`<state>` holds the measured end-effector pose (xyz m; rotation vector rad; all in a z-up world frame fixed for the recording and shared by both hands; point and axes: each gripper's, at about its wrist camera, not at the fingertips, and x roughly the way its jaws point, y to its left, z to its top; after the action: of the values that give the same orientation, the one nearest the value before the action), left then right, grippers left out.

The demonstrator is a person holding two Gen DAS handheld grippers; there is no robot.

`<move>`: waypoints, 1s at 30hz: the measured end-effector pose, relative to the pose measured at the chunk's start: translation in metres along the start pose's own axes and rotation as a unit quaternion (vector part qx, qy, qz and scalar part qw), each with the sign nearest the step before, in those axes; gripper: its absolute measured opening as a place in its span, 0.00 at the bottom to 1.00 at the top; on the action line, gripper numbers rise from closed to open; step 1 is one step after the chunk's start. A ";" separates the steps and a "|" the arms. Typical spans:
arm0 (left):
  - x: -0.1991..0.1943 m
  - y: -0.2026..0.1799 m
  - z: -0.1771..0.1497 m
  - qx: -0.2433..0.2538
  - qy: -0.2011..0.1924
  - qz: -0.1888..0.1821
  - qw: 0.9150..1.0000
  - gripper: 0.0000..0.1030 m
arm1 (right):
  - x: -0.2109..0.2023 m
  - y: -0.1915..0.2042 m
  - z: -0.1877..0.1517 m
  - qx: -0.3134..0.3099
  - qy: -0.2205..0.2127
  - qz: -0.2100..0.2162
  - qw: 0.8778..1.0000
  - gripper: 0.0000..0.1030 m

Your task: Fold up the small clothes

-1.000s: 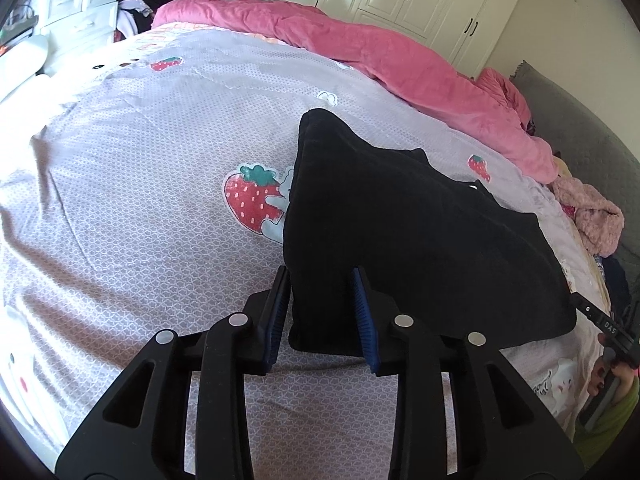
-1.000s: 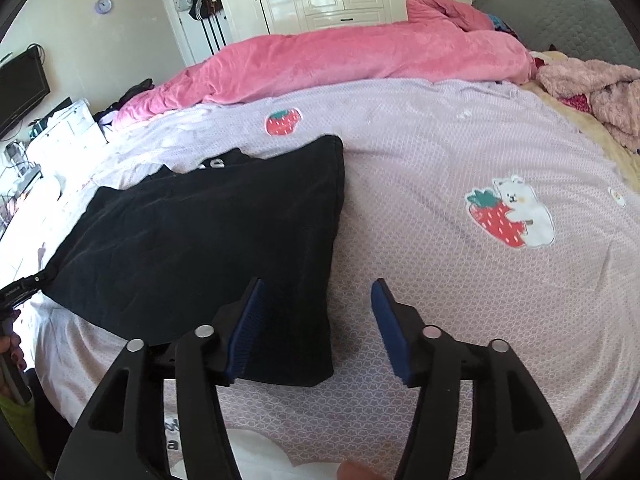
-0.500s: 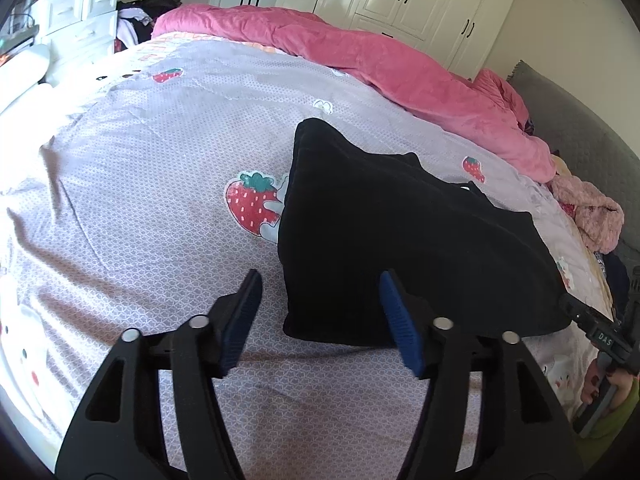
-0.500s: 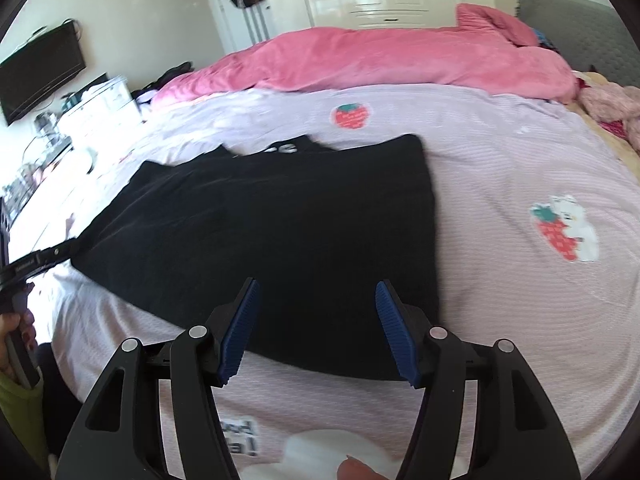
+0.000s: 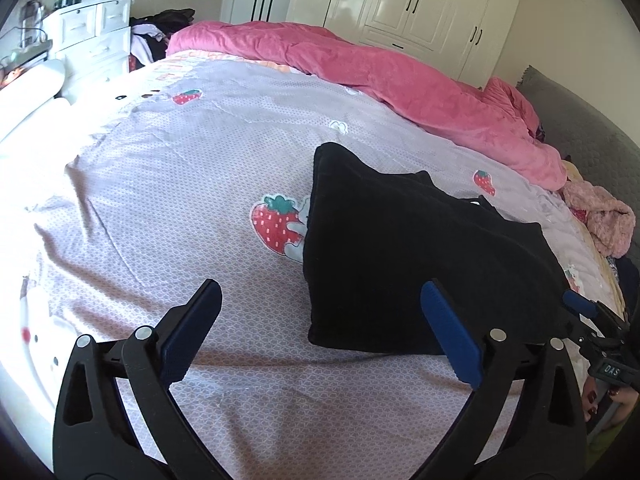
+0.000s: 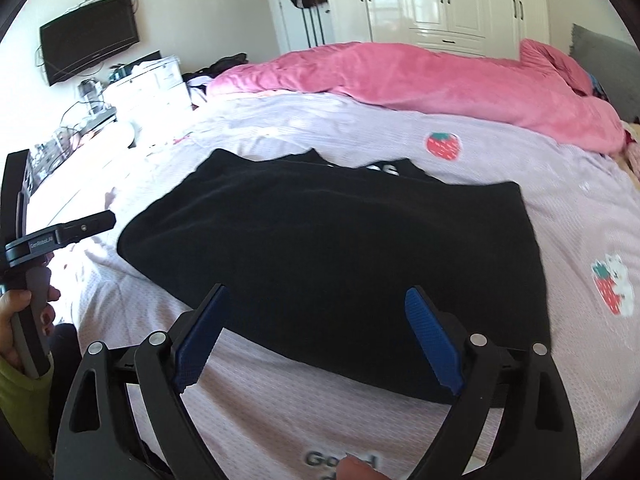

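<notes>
On the lilac bedsheet (image 5: 168,184) near us lies the black garment (image 6: 328,248), folded flat; our left gripper (image 5: 320,332) and right gripper (image 6: 316,332) are opening wide, both empty, apparently freeing the cloth for another fold.

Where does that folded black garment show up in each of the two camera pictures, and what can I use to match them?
Left wrist view: the black garment lies right of centre on the bedsheet, reaching toward the right edge.
Right wrist view: the black garment fills the centre, just beyond the blue fingertips.
Shared landmark: the pink duvet bunched along the far side of the bed, also seen here.
</notes>
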<state>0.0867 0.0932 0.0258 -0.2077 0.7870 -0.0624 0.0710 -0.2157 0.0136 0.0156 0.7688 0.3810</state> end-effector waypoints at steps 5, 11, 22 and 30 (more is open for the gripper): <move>-0.003 0.006 0.003 -0.003 -0.008 0.024 1.000 0.91 | 0.007 0.018 0.006 -0.019 -0.001 0.010 1.000 0.87; -0.006 0.019 0.007 -0.019 -0.020 0.044 0.999 0.91 | 0.017 0.040 0.011 -0.041 -0.003 0.022 0.999 0.87; -0.001 0.046 0.016 -0.057 -0.016 0.060 0.996 0.91 | 0.043 0.086 0.013 -0.098 0.007 0.035 0.995 0.88; 0.011 0.052 0.031 -0.060 -0.011 0.068 0.996 0.91 | 0.065 0.125 0.007 -0.147 0.016 0.040 0.988 0.88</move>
<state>0.1151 0.1477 0.0283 -0.2674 0.7816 0.1155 0.0768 -0.0764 -0.0067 -0.2376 0.7389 0.5702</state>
